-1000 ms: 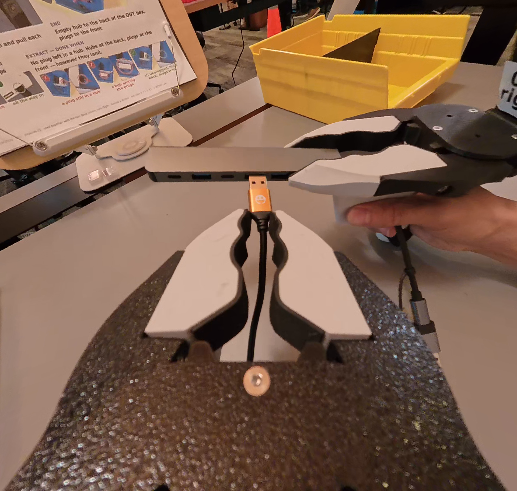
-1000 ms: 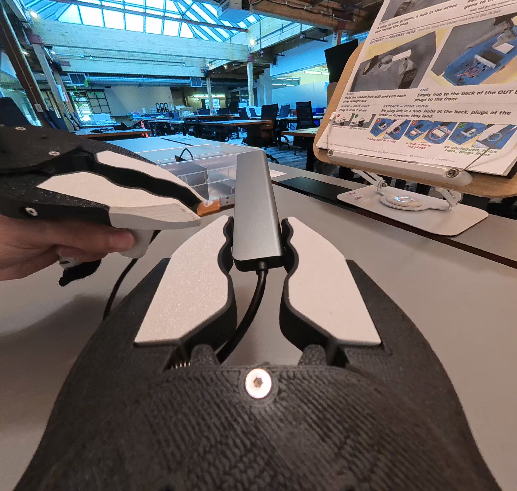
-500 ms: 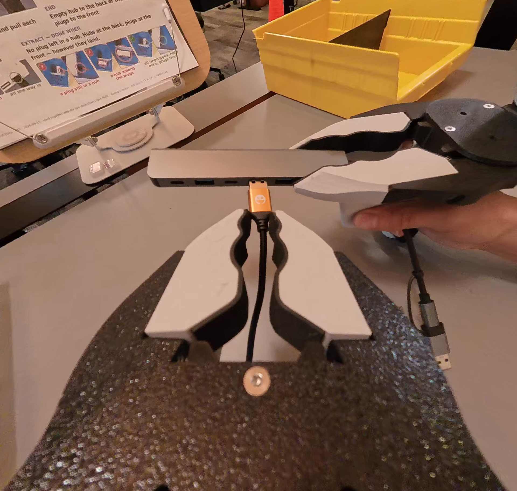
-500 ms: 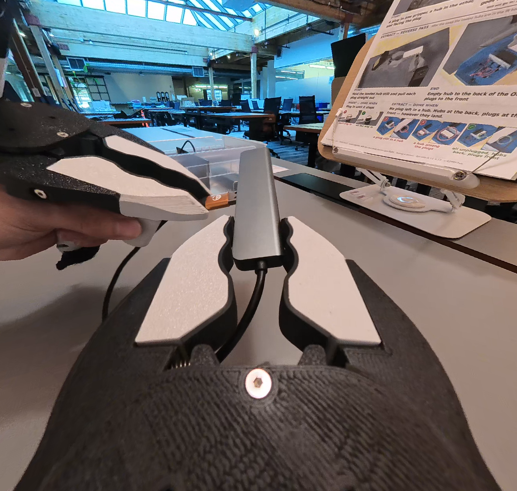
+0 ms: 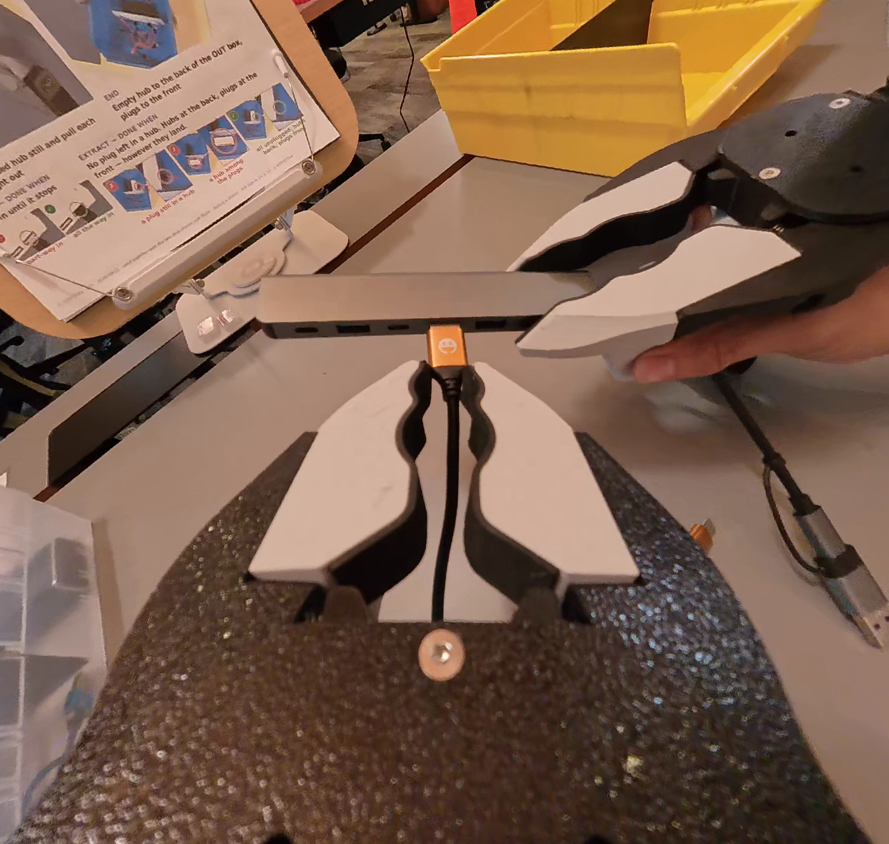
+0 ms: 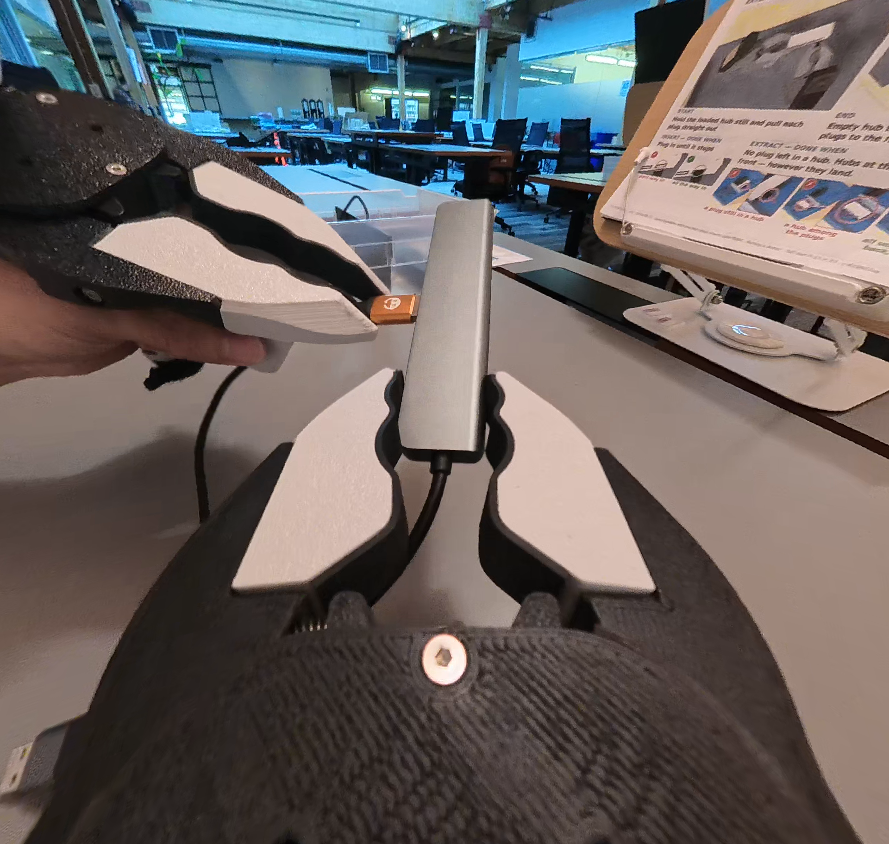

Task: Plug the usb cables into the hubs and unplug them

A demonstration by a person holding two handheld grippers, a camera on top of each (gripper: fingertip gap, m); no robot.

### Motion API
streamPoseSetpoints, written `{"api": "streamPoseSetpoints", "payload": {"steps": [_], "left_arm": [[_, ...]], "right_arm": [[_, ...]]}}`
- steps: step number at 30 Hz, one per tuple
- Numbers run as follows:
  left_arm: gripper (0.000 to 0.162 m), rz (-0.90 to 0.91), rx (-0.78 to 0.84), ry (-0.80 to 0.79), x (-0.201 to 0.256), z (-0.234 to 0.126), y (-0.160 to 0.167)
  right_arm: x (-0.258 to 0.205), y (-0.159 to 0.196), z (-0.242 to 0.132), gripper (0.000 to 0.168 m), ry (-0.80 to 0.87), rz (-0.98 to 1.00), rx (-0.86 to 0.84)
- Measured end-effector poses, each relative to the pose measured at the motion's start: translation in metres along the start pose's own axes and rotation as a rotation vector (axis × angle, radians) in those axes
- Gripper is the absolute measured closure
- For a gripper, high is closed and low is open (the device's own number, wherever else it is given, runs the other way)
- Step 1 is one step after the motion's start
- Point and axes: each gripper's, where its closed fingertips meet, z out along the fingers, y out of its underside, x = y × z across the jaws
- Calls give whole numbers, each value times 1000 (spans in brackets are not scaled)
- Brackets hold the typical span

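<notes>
At the far left of the left wrist view, a clear plastic organizer [image 5: 43, 628] sits at the bench [image 5: 192, 436] edge, and behind it a wooden stand holds an instruction sheet [image 5: 158, 138]. In the middle, the left tongs [image 5: 446, 378] are pinched together on the black cable just behind the orange USB plug [image 5: 446, 347], whose metal tip is seated in a port on the long side of the grey hub [image 5: 399, 294]. The hub hangs level above the bench, its right end clamped in the right tongs [image 5: 539, 299], which a hand [image 5: 750, 344] holds from the right. Behind them stands a yellow bin [image 5: 567, 94] with a dark divider. At lower right, the hub's own cable trails down to a grey connector [image 5: 842, 580] lying on the bench, with a second orange plug [image 5: 700, 534] just beside it.

In the right wrist view, the left tongs [image 6: 375, 311] enter from the left with the orange plug [image 6: 394, 308] meeting the hub's [image 6: 452, 320] side, and the right tongs [image 6: 445, 417] grip the hub's near end.
</notes>
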Motion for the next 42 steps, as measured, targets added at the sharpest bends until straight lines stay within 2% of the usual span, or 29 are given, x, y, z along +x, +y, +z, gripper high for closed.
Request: {"api": "streamPoseSetpoints", "payload": {"steps": [12, 20, 32, 42], "left_arm": [[149, 99, -23, 15, -2, -1, -3], [149, 93, -32, 21, -2, 0, -2], [149, 68, -11, 53, -1, 3, -10], [148, -44, 80, 70, 3, 4, -15]], "right_arm": [[-2, 4, 2, 135, 3, -13, -34], [-3, 6, 2, 135, 4, -19, -46], [0, 3, 0, 134, 0, 19, -26], [5, -2, -4, 135, -26, 83, 23]]}}
